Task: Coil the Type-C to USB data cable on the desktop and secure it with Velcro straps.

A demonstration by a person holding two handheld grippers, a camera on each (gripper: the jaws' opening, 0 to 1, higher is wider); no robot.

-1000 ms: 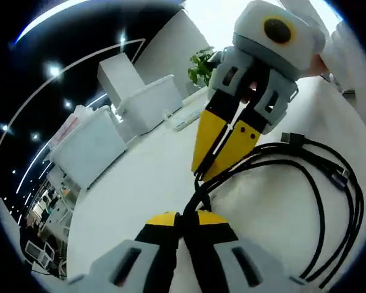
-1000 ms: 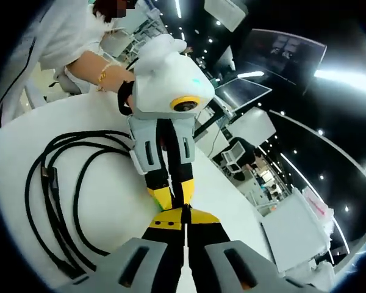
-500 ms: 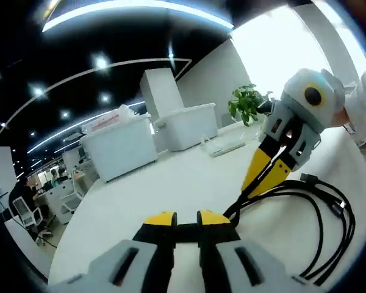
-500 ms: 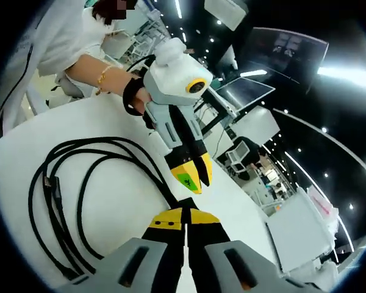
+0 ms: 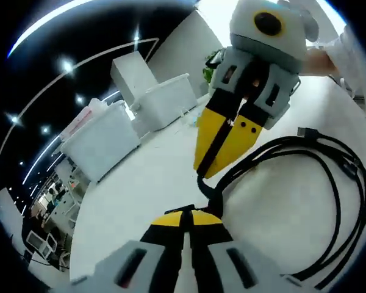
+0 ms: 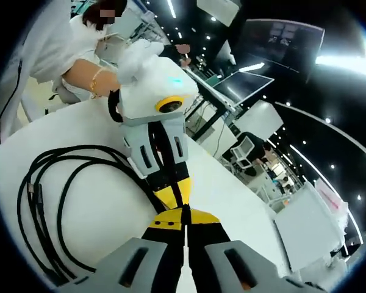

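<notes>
A black data cable (image 5: pixel 238 171) lies coiled in several loops on the white table (image 5: pixel 146 177); one plug (image 5: pixel 305 131) points up at the far side of the coil. My left gripper (image 5: pixel 186 215) is shut at the spot where the strands bunch together. The right gripper (image 5: pixel 202 177) comes down from above, its yellow jaws pinched on the same bunch just beyond. In the right gripper view the cable (image 6: pixel 73 149) loops off to the left. There my right gripper (image 6: pixel 183 212) is shut, tip to tip with the left gripper (image 6: pixel 174 196).
White storage bins (image 5: pixel 104 143) (image 5: pixel 165 101) and a potted plant (image 5: pixel 210 64) stand along the table's far side. A person's hand (image 5: pixel 320 61) holds the right gripper; the person's forearm (image 6: pixel 85 73) is behind the left one. Another white bin (image 6: pixel 305 226) sits at the right.
The left gripper, slightly open and drawn back from the cable half a second ago, has moved in and shut at the bunch, meeting the right gripper's tips. The right gripper kept its hold.
</notes>
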